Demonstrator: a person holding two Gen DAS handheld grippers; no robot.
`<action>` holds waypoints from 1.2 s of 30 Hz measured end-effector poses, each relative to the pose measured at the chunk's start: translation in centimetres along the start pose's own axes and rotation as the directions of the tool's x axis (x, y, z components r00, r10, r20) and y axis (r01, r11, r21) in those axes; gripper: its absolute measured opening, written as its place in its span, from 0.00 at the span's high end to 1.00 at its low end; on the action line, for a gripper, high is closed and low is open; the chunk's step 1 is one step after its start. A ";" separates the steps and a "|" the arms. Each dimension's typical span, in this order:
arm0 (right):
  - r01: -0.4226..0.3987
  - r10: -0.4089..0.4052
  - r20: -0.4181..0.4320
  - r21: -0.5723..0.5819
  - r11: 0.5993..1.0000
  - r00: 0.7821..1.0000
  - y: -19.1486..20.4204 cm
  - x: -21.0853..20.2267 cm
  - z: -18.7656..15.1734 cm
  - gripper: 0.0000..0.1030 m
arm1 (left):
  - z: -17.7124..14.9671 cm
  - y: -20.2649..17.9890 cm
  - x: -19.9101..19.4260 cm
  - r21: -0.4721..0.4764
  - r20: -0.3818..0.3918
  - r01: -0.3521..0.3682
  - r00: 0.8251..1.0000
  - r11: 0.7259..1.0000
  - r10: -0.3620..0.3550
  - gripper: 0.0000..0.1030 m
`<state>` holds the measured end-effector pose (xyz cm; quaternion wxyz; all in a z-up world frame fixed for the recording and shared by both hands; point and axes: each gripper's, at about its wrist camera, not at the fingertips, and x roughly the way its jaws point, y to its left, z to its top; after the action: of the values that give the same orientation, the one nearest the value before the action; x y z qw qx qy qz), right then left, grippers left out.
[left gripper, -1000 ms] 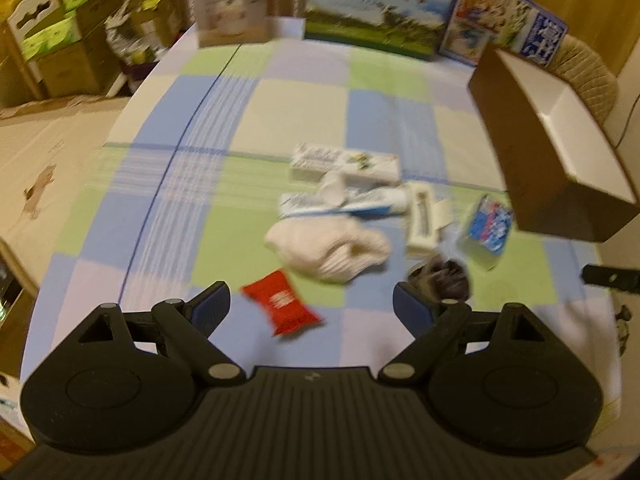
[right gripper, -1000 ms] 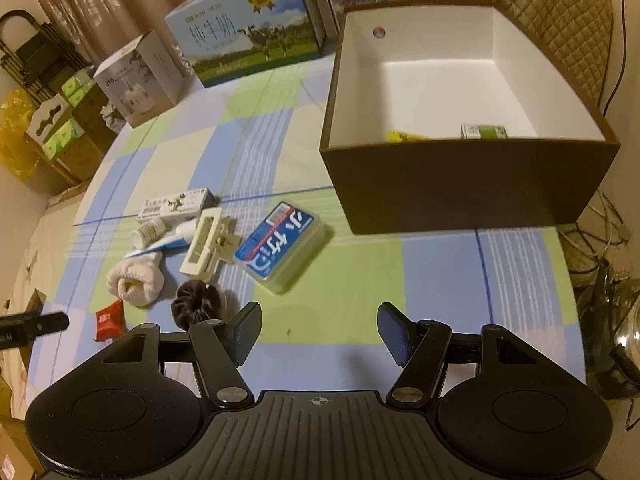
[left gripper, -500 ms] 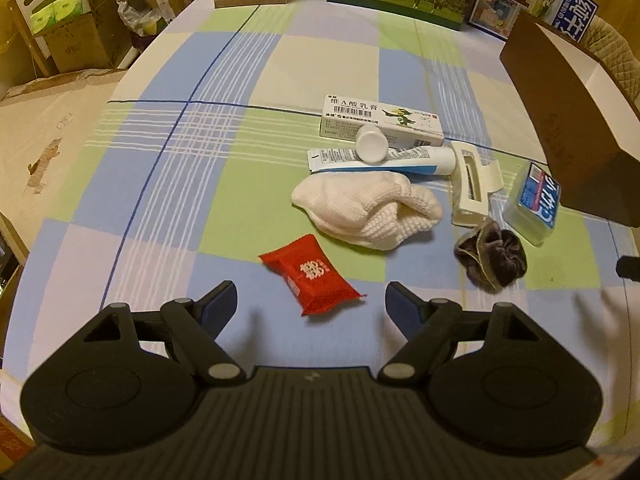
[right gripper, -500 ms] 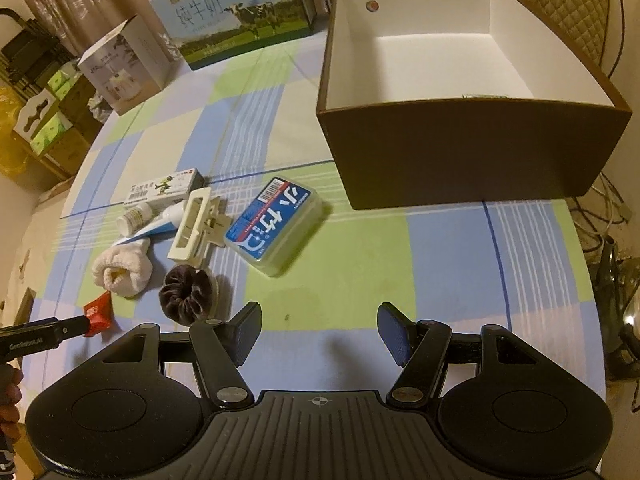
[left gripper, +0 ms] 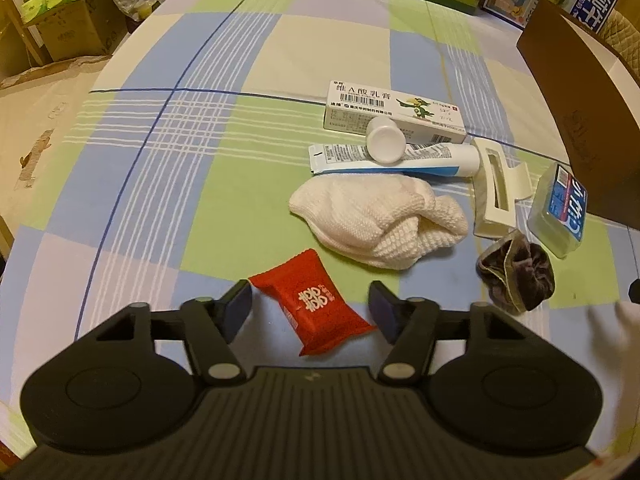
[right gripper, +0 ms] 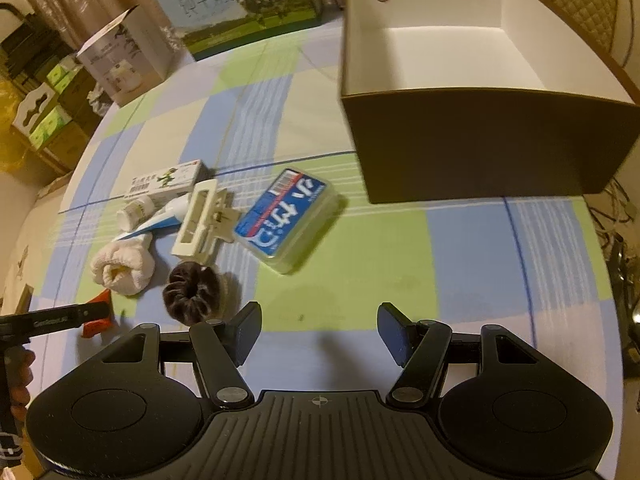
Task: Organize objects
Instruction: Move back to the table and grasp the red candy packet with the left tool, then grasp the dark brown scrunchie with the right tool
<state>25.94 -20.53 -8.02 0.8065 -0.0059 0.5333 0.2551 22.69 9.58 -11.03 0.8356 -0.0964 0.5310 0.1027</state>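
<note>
Now | brown box [right gripper: 480, 140]: contents unseen | left gripper [left gripper: 310, 310], right gripper [right gripper: 320, 332]: apart

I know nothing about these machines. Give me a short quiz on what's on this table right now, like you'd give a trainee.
1. True or false: the left tool is shut on the red packet.
2. Which item lies nearest the brown box? A) white knitted cloth B) blue-labelled clear case C) dark scrunchie
3. Fill in: the small white bottle rests on the ____.

Key: 1. False; its fingers are spread with the packet between them. 2. B. 3. Tube.
</note>
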 end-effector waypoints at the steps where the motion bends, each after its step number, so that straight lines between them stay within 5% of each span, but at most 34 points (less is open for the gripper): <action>1: -0.005 0.005 -0.001 -0.009 1.000 1.000 0.3 0.1 0.0 0.40 | 0.0 0.1 0.1 0.000 -0.003 0.001 1.000 1.000 -0.001 0.48; 9: -0.056 0.055 -0.007 -0.107 0.993 0.998 3.4 1.2 0.3 0.40 | 0.0 0.9 0.6 -0.008 -0.022 0.024 0.999 1.000 -0.024 0.75; 18: -0.143 0.140 -0.031 -0.241 0.960 0.990 7.2 3.6 0.1 0.40 | 0.0 1.8 -0.3 0.000 -0.005 0.033 0.999 0.999 -0.033 0.80; 29: -0.116 0.104 -0.056 -0.307 0.945 0.993 9.4 8.1 0.0 0.41 | 0.1 2.6 -1.7 0.005 0.020 0.018 1.000 1.000 -0.018 0.80; 34: -0.131 0.119 -0.056 -0.348 0.928 0.991 9.5 8.5 -0.3 0.74 | 0.0 2.6 -2.0 0.002 0.021 0.019 1.000 1.000 -0.019 0.80; 36: -0.135 0.125 -0.053 -0.370 0.919 0.991 9.6 8.1 -0.4 0.80 | 0.1 2.5 -2.1 0.003 0.022 0.021 1.000 1.000 -0.021 0.80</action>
<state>23.98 -8.98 -12.70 0.7644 -0.1270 0.4856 0.4045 21.19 11.87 -9.25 0.8425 -0.0999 0.5210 0.0941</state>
